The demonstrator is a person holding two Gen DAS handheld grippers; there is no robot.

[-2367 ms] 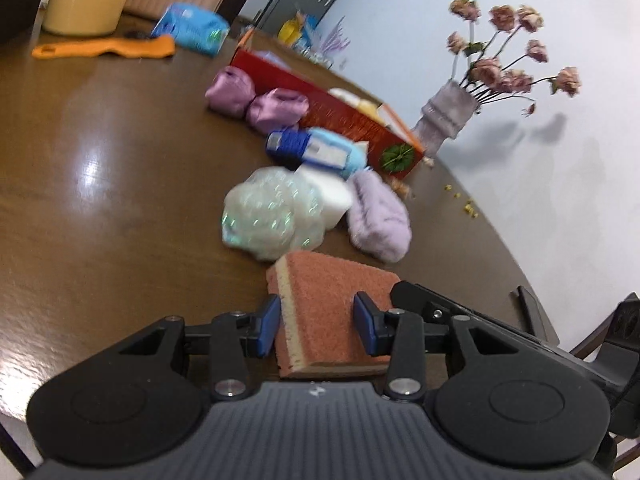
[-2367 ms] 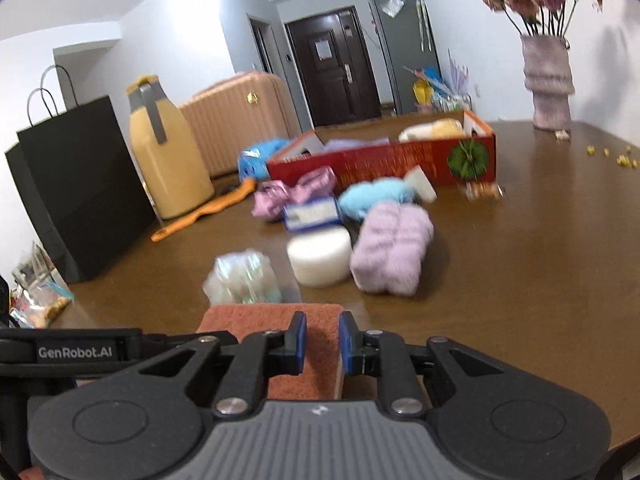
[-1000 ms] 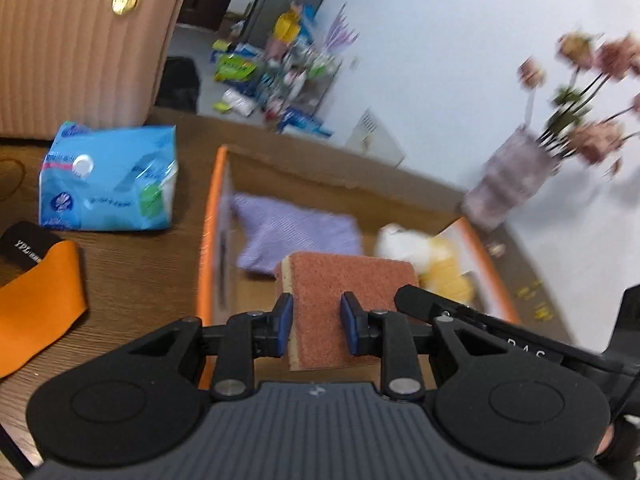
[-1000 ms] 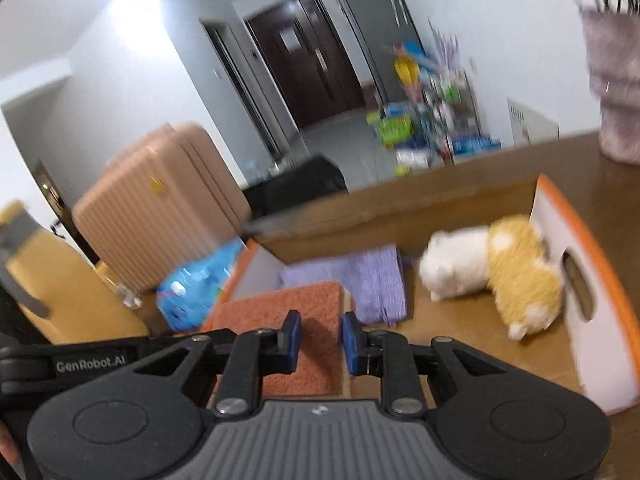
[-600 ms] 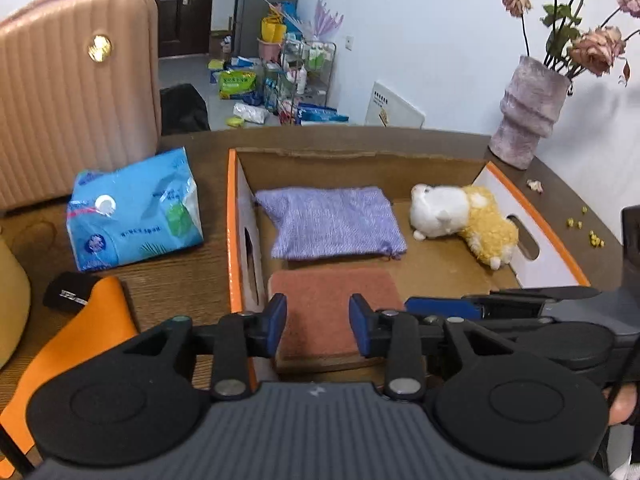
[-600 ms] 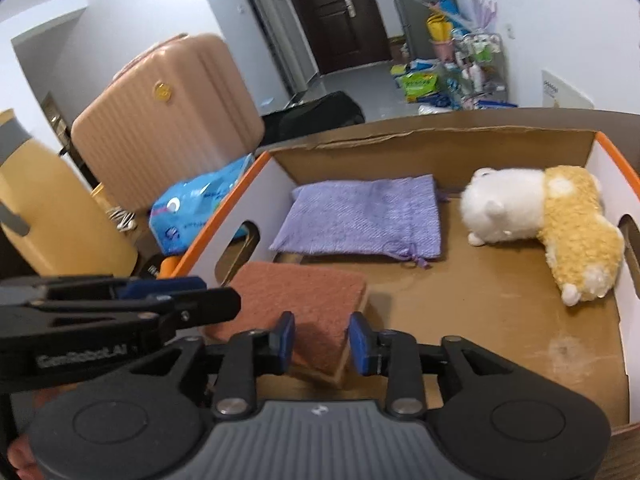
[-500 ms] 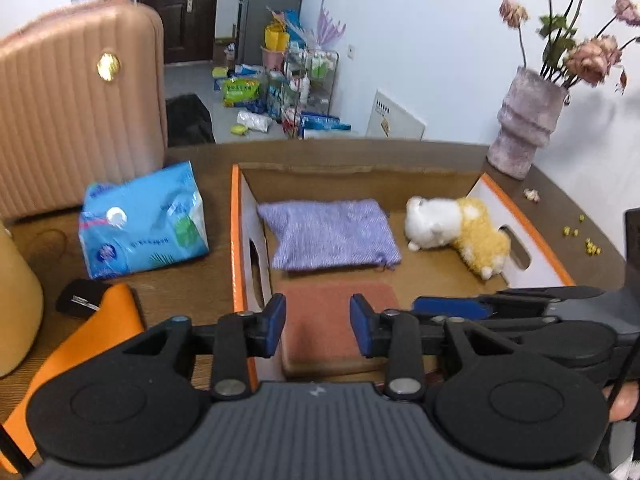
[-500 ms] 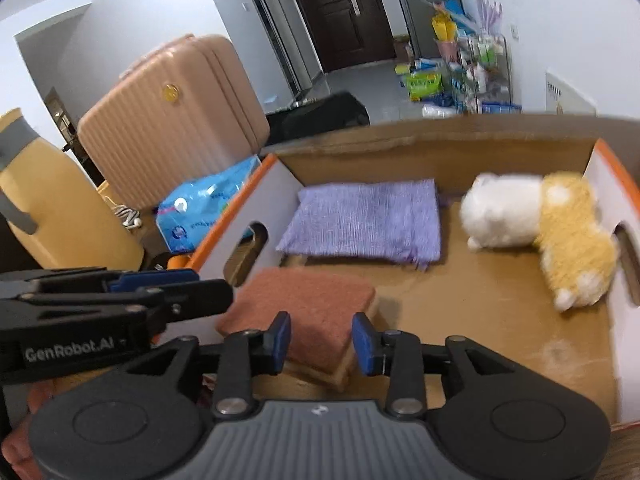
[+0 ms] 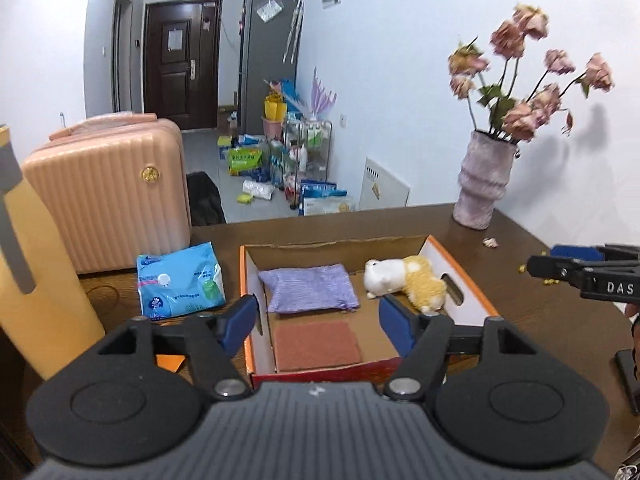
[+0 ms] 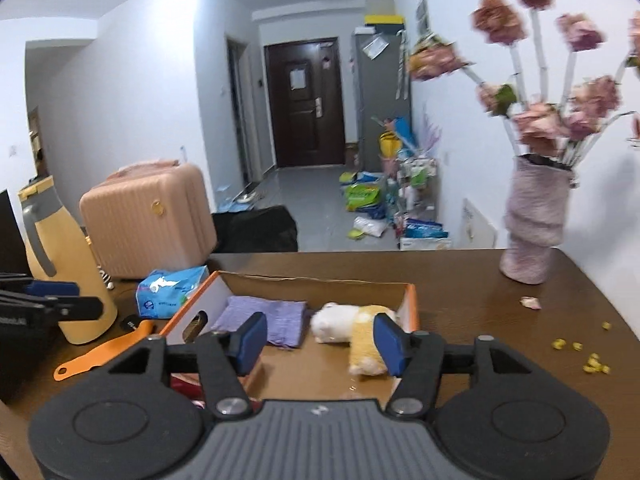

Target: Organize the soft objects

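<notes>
An open cardboard box (image 9: pixel 466 280) with orange rims stands on the brown table. In it lie a rust-red sponge (image 9: pixel 318 344) at the near left, a purple cloth pouch (image 9: pixel 310 288) behind it and a white-and-yellow plush toy (image 9: pixel 406 278) at the right. My left gripper (image 9: pixel 318 322) is open and empty, raised above the box's near side. My right gripper (image 10: pixel 318 342) is open and empty, also above the box (image 10: pixel 412 304). In the right wrist view the pouch (image 10: pixel 268 318) and the plush (image 10: pixel 356 330) show; the sponge is hidden.
A blue tissue pack (image 9: pixel 178 280) and an orange tool (image 10: pixel 104 352) lie left of the box. A yellow jug (image 10: pixel 60 276) stands at the far left. A vase of dried flowers (image 9: pixel 484 188) stands at the back right. Yellow crumbs (image 10: pixel 588 354) dot the table's right side.
Both grippers carried the sponge from the table into the box, let it go there, opened wide and pulled back and up. The sponge now lies flat in the box.
</notes>
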